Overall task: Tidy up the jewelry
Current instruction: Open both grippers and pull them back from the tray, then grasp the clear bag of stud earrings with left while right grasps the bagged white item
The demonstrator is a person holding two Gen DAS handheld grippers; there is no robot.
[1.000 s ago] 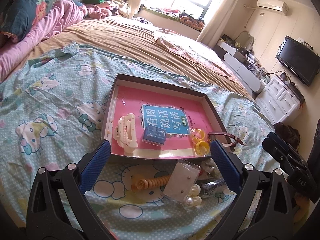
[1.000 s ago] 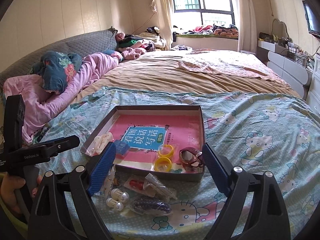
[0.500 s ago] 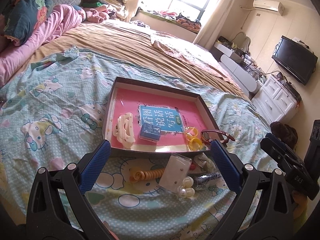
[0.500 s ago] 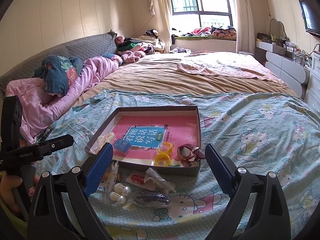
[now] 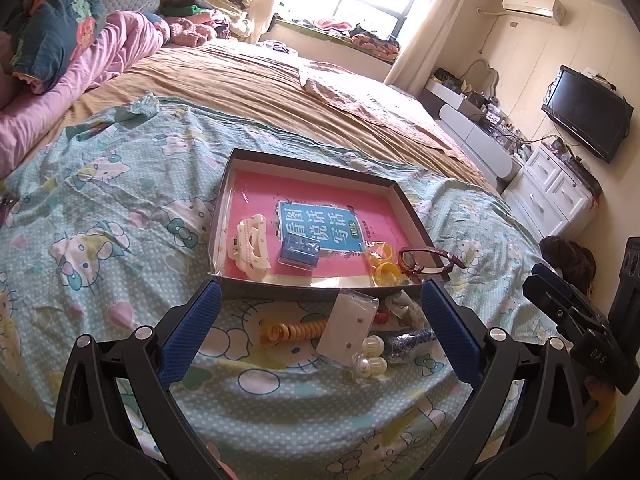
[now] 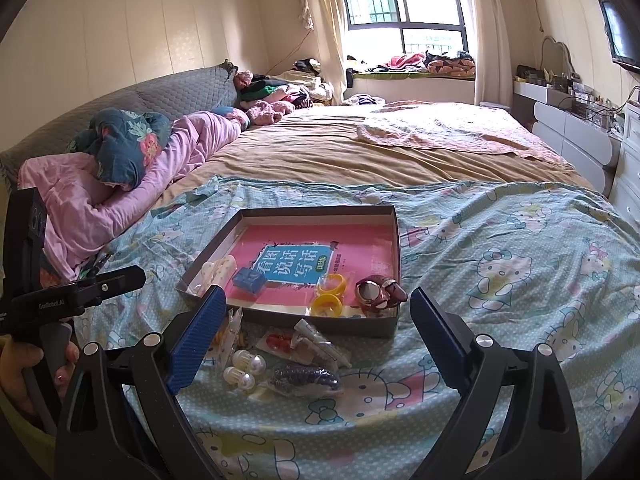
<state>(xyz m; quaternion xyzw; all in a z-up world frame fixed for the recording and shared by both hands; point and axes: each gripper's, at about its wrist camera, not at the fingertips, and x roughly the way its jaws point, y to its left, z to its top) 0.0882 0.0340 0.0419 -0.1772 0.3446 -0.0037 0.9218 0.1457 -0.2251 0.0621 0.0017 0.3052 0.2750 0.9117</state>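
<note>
A shallow box (image 5: 224,204) (image 6: 394,240) with a pink floor lies on the Hello Kitty sheet. In it are a cream hair clip (image 5: 251,247), a blue block (image 5: 299,250) (image 6: 249,280), two yellow rings (image 5: 385,272) (image 6: 327,305) and a dark red watch (image 5: 425,261) (image 6: 378,293). In front of the box lie an orange spiral hair tie (image 5: 294,329), a clear packet (image 5: 349,328), pearl pieces (image 5: 370,356) (image 6: 244,366) and a dark beaded piece (image 6: 305,378). My left gripper (image 5: 318,334) and right gripper (image 6: 314,344) are both open and empty, held above these loose items.
A pink duvet and blue pillow (image 6: 124,148) lie at the left of the bed. A tan blanket (image 6: 340,152) covers the far half. White drawers (image 5: 552,196) and a TV (image 5: 586,114) stand at the right.
Both grippers have drawn back and risen a little, so the box and loose items sit farther off. Both stay open. No item has moved.
</note>
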